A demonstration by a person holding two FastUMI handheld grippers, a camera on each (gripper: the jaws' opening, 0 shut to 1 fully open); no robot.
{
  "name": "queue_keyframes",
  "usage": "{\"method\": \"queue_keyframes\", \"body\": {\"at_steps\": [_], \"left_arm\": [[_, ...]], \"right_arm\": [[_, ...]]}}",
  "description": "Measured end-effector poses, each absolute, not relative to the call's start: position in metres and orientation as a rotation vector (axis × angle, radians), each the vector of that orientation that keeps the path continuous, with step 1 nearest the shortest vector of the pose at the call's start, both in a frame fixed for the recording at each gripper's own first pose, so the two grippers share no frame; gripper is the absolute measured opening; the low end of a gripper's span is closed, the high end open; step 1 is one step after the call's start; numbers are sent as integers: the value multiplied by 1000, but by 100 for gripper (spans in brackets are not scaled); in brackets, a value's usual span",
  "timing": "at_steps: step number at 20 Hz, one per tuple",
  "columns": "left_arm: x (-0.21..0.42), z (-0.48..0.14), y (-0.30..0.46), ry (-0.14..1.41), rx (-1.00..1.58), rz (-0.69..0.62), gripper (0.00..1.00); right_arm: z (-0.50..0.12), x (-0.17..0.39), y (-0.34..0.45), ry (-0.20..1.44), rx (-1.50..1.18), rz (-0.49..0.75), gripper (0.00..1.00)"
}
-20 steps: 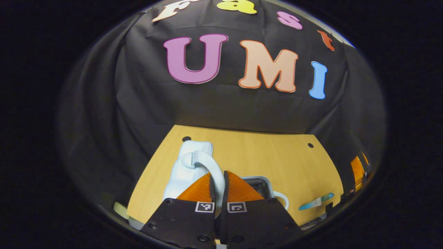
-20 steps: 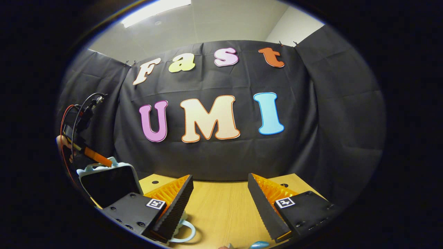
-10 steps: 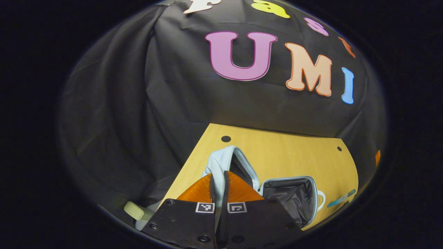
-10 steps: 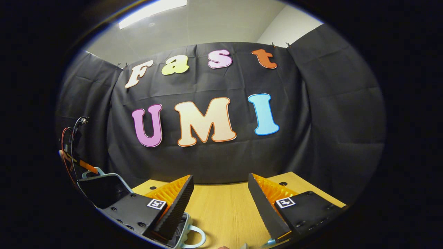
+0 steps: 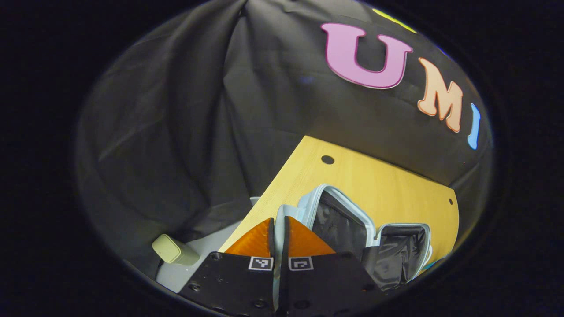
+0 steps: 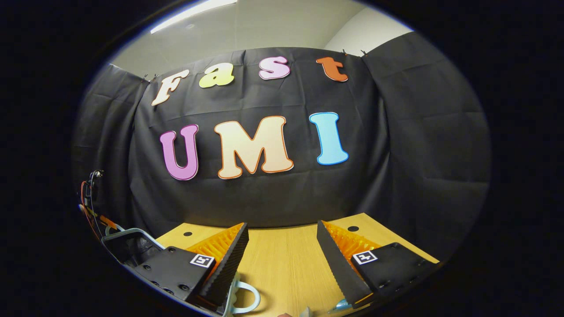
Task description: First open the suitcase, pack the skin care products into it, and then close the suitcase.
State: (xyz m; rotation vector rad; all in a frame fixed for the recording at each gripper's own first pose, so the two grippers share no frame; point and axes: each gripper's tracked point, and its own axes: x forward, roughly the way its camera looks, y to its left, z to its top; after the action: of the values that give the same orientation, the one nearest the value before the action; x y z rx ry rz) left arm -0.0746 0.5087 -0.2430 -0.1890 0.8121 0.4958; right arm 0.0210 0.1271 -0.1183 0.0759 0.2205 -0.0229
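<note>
suitcase (image 5: 339,220) lid swung wider | left hand-held gripper (image 5: 278,229) clamped on lid | right hand-held gripper (image 6: 282,255) apart

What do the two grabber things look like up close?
Each gripper, the left gripper and the right gripper, has two wedge-shaped fingers on flat black plates held by small screws. Each plate carries a little square black-and-white marker. The right gripper's fingers have ridged, saw-toothed inner faces. In the right gripper view, red and black cables trail from the far gripper.
</note>
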Motion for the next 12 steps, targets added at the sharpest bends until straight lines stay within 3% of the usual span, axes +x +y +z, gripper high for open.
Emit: {"method": "queue_keyframes", "body": {"at_steps": [11, 12], "left_arm": [[-119, -342, 552, 906, -247, 628, 0], [-122, -345, 555, 906, -244, 655, 11]], "right_arm": [[-137, 20, 120, 291, -8, -39, 98], [-138, 20, 121, 294, -13, -30, 95]]}}
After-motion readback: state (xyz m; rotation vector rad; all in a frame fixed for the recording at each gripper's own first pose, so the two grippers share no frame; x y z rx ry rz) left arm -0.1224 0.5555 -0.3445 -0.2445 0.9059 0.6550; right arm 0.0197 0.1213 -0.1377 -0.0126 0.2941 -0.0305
